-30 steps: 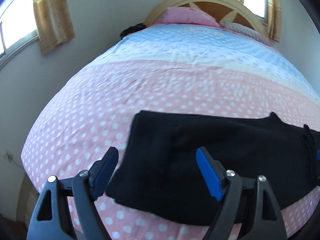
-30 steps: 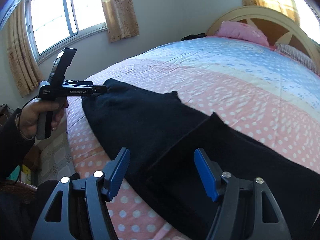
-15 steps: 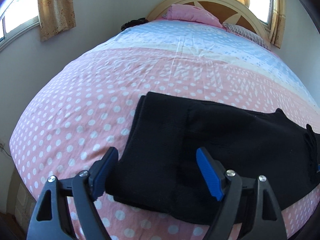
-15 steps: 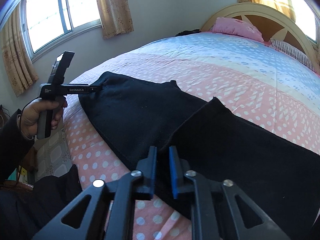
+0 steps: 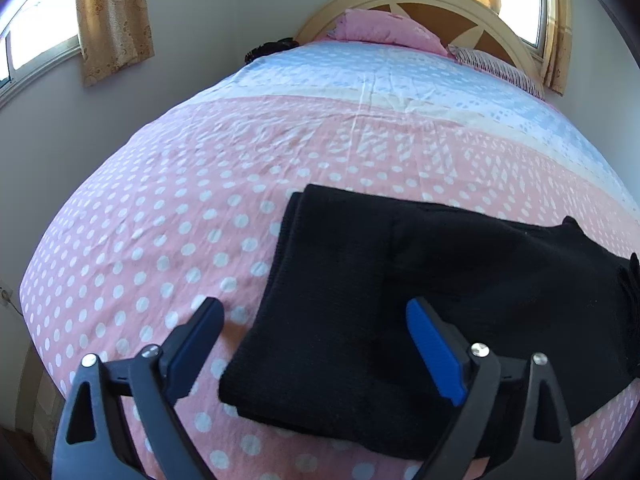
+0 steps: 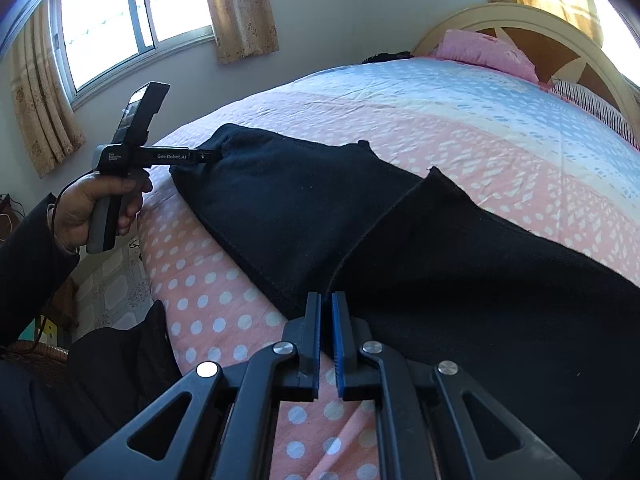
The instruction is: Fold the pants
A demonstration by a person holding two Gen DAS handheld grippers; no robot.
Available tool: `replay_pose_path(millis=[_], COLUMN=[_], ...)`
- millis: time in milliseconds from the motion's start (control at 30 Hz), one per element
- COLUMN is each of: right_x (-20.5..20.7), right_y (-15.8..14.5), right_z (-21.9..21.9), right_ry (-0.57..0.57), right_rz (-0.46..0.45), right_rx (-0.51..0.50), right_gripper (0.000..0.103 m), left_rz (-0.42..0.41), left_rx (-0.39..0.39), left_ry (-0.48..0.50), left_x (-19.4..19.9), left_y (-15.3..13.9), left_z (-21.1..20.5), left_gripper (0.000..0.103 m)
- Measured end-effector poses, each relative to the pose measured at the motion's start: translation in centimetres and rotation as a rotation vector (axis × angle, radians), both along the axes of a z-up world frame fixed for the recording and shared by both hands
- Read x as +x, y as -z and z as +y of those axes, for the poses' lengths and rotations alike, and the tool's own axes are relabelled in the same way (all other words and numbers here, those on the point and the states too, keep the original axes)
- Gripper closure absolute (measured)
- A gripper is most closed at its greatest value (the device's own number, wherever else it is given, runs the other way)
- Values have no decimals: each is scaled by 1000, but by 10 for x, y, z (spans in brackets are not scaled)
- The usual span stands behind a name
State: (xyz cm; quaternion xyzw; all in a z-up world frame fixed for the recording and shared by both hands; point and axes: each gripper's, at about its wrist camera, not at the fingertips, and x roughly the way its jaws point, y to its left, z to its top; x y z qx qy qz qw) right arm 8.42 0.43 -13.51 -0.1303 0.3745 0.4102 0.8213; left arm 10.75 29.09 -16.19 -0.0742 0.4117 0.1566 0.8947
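Black pants [image 5: 420,280] lie across the near part of a pink dotted bed, with one part folded over another. My left gripper [image 5: 316,344] is open, its fingers straddling the near left corner of the folded end without closing on it. In the right wrist view the pants [image 6: 304,208] stretch from left to right. My right gripper [image 6: 326,312] is shut on the near edge of the pants where the upper fold layer begins. The left gripper [image 6: 212,156] shows there too, held in a hand at the pants' far left end.
The bed [image 5: 200,200] has a pink dotted sheet, then a blue band and a pink pillow [image 5: 384,30] at the headboard. The bed's left edge drops to a wall. Dark cloth [image 6: 116,356] lies by the bed's near side. Windows with curtains line the walls.
My right gripper has closed on the pants' near edge; it was open a second ago. The left gripper has shifted slightly left and closer to the pants' end, still open.
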Motion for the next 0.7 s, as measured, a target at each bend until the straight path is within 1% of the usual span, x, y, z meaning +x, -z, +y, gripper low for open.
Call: replay_pose_path(millis=[33,67,100,133,200,267,333,400,533,567,600,633,667,700], right_x=[-1,-3,-5,-6,-6,-5,-4,-5,-9,-10,-12,-13,-15,-18], right_y=[-3,-7,-11,-14,-19,-21,-21,-19,-16,-16,-15,-16,-16,-17], right_z=[-3,-8,-17,-27,-49,-69,-86,-97,-99,-98,-97,-96,-96,-96], right_ry=[0,2,6,10,33,76,114,141,144,141,138,132,124,115], right_rz=[-10,-26,-45,-54,-49,-43,-31,-31,-35,-37,-40,-44,-48,-56], right_rx=[-3,-1,17,43,100,141,183,212,227,225,222,220,218,216], right_gripper=[89,71,59,43,42,42,42,42,42,42,42,42,42,42], left_rz=[-1,-2,-3,1,3,3,10,11,-3,-3,-1,-4,-11,-20], left_rx=[-23,-43,-45,-44,-51,-67,-71,-71,-81,-88,-95,-109,-156,-201], left_ry=[1,4,8,15,37,57,61,60,64,64,64,65,75,68], left_x=[1,3,4,5,6,6,7,8,8,9,9,8,6,4], left_y=[1,3,3,3,2,-1,-2,-2,0,0,-2,-5,-9,-11], left_z=[2,4,4,3,1,-1,-4,-5,-4,-2,-1,1,4,8], left_gripper=[5,5,5,5,10,21,24,24,25,28,35,59,67,68])
